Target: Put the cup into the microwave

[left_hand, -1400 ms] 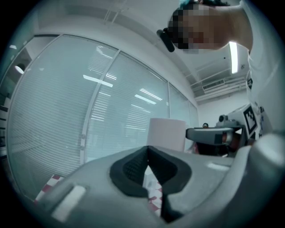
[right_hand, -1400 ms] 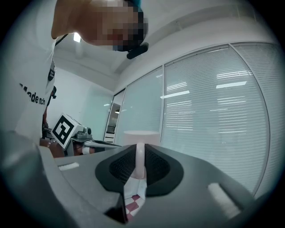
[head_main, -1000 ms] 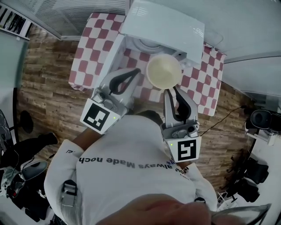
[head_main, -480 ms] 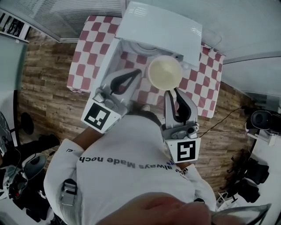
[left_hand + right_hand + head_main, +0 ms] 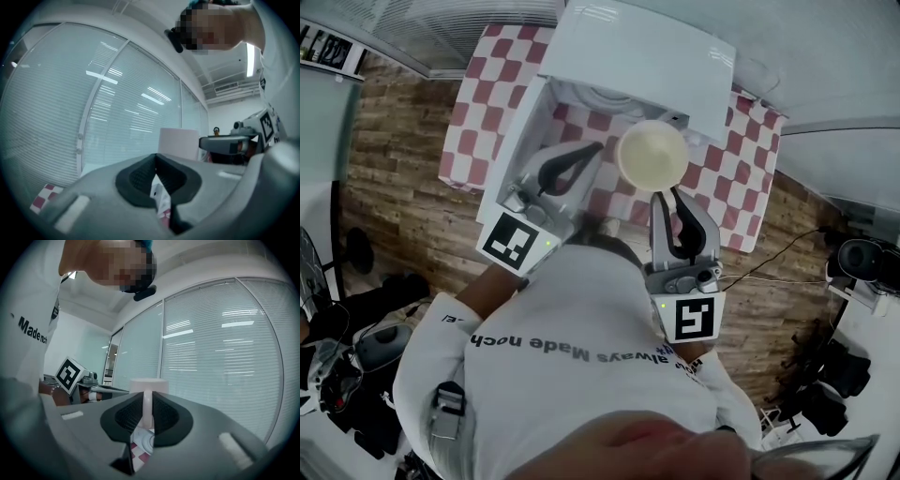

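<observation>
The right hand-held gripper [image 5: 665,194] is clamped on the handle of the cup [image 5: 652,155], holding it above the bench [image 5: 478,103] in front of the open microwave [image 5: 637,52]. The left hand-held gripper [image 5: 594,148] has its jaws together with nothing between them.

We stand over a floor [image 5: 389,178] of brown wood planks laid in staggered rows. A table [image 5: 471,105] under a red-and-white checked cloth sits close against a long window [image 5: 220,362]. The window is made of tall panes with white frames between them, and pale horizontal blinds [image 5: 51,117] hang closed behind the glass. Reflected strip lights streak the panes. Further back, where the walls are white, a ceiling light [image 5: 251,58] glows as a long bar. At our right a thin dark cable [image 5: 783,255] crosses the planks toward black equipment [image 5: 862,258]. More dark gear [image 5: 347,347] lies at our left.
</observation>
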